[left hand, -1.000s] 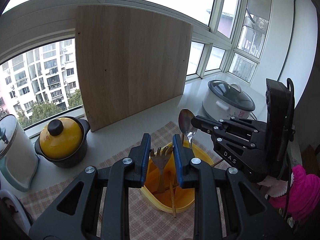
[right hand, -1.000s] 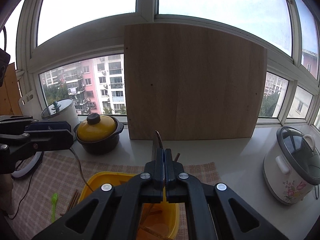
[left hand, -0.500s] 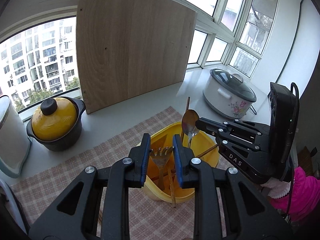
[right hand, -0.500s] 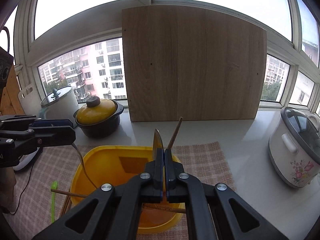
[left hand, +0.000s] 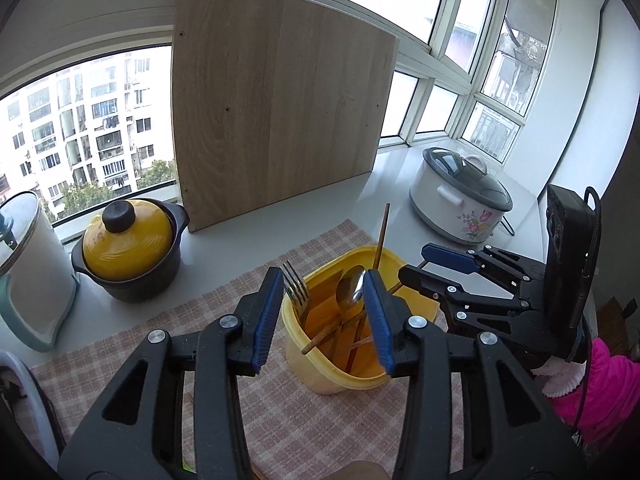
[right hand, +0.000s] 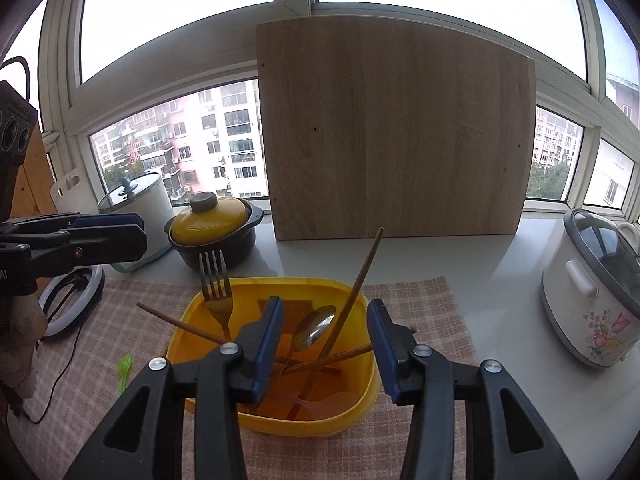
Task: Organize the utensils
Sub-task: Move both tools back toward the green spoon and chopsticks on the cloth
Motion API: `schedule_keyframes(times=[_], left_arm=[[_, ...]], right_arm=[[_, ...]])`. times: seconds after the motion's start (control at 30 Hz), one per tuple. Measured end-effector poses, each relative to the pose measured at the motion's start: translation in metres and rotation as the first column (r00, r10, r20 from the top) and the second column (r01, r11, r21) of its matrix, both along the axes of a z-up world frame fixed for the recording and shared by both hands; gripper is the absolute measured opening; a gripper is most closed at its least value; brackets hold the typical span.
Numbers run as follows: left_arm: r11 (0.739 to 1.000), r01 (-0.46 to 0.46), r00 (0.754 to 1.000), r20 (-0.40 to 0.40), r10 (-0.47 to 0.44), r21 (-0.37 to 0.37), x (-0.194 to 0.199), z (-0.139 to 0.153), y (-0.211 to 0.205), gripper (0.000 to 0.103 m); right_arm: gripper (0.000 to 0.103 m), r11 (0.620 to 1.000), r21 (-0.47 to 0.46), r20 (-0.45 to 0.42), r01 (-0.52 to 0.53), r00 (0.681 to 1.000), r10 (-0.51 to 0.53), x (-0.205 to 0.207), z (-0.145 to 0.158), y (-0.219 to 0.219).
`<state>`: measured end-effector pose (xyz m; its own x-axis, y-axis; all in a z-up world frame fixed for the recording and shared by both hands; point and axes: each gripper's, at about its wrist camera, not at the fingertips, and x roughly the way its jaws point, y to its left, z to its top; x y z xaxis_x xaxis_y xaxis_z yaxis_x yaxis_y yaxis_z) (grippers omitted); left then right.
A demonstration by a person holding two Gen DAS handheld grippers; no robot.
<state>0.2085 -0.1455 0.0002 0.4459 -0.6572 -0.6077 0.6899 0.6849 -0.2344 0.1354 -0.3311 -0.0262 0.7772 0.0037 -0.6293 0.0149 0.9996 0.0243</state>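
Note:
A yellow utensil holder [left hand: 362, 376] [right hand: 356, 408] stands on the checked mat. In it stand a metal fork [left hand: 295, 291] [right hand: 216, 288], a metal spoon [left hand: 350, 286] [right hand: 314, 327] and several wooden chopsticks [right hand: 362, 276]. My left gripper [left hand: 322, 312] is open and empty just above the holder's near rim; it also shows in the right wrist view [right hand: 116, 232]. My right gripper [right hand: 325, 340] is open and empty above the holder; it also shows in the left wrist view [left hand: 436, 264].
A wooden board [right hand: 396, 132] leans on the window. A yellow-lidded black pot [right hand: 212, 228], a white pot with a glass lid [right hand: 136, 196] and a flowered rice cooker [right hand: 596, 284] stand around the mat. A green plastic spoon [right hand: 124, 368] lies on the mat at left.
Both grippers have opened. The left let go of the fork and the right let go of the spoon; both now stand in the yellow holder.

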Motion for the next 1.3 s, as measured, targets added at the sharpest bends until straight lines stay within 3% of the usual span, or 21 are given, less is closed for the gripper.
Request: schedule_keyframes(times=[0.37, 0.67, 0.93, 1.17, 1.3], left_arm=[[0.993, -0.109, 0.994, 0.009, 0.109, 0.054, -0.012, -0.012, 0.066, 0.042], [0.965, -0.212, 0.972, -0.067, 0.225, 0.156, -0.017, -0.057, 0.127, 0.042], [0.947, -0.226, 0.949, -0.166, 0.266, 0.228, -0.025, -0.106, 0.145, 0.042], [0.935, -0.231, 0.93, -0.22, 0.293, 0.268, -0.033, -0.142, 0.147, 0.042], [0.931, -0.234, 0.923, -0.237, 0.303, 0.28, -0.035, -0.156, 0.151, 0.042]], right_arm=[[0.051, 0.996, 0.066, 0.011, -0.053, 0.999, 0.052, -0.027, 0.007, 0.022], [0.051, 0.982, 0.113, -0.026, -0.15, 0.988, 0.154, -0.059, -0.002, 0.062], [0.051, 0.959, 0.136, -0.188, -0.25, 0.943, 0.273, -0.065, -0.052, 0.119], [0.036, 0.94, 0.21, -0.353, -0.269, 0.876, 0.329, -0.052, -0.11, 0.166], [0.032, 0.942, 0.244, -0.406, -0.229, 0.859, 0.314, -0.037, -0.128, 0.177]])
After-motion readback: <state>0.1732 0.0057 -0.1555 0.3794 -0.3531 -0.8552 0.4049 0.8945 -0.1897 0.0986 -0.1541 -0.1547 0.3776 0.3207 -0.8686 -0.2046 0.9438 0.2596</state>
